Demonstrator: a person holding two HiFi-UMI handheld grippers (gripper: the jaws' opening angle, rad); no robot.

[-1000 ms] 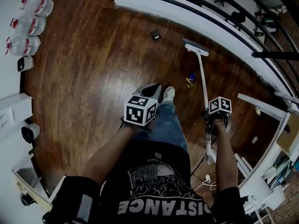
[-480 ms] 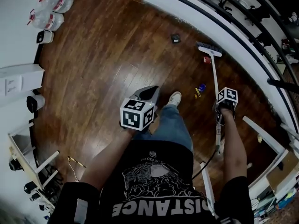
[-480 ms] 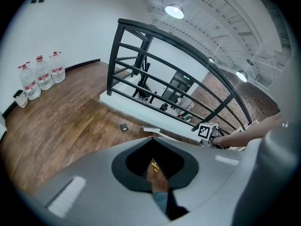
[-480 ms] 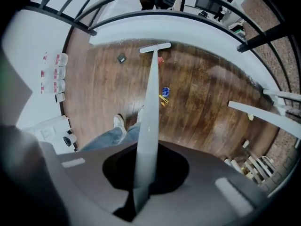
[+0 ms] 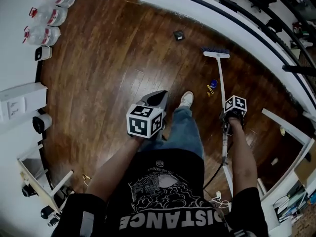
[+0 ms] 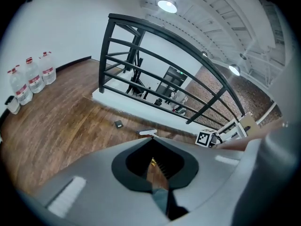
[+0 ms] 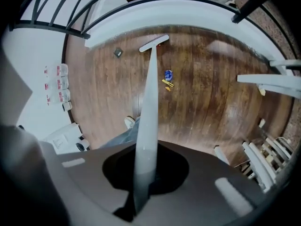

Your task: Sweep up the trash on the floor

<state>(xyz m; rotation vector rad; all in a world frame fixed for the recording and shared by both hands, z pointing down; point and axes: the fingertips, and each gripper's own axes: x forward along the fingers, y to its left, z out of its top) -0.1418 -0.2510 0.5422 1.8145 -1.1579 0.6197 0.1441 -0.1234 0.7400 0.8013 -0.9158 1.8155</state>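
Treat broom (image 5: 219, 78) as light and stiff, clamped high on its handle by right gripper (image 7: 142, 178), left gripper (image 6: 157, 192) nearly closed and empty; expect small, easily scattered trash (image 5: 212, 86) on floor (image 5: 108, 83) at 1 o'clock, just short of bristles.
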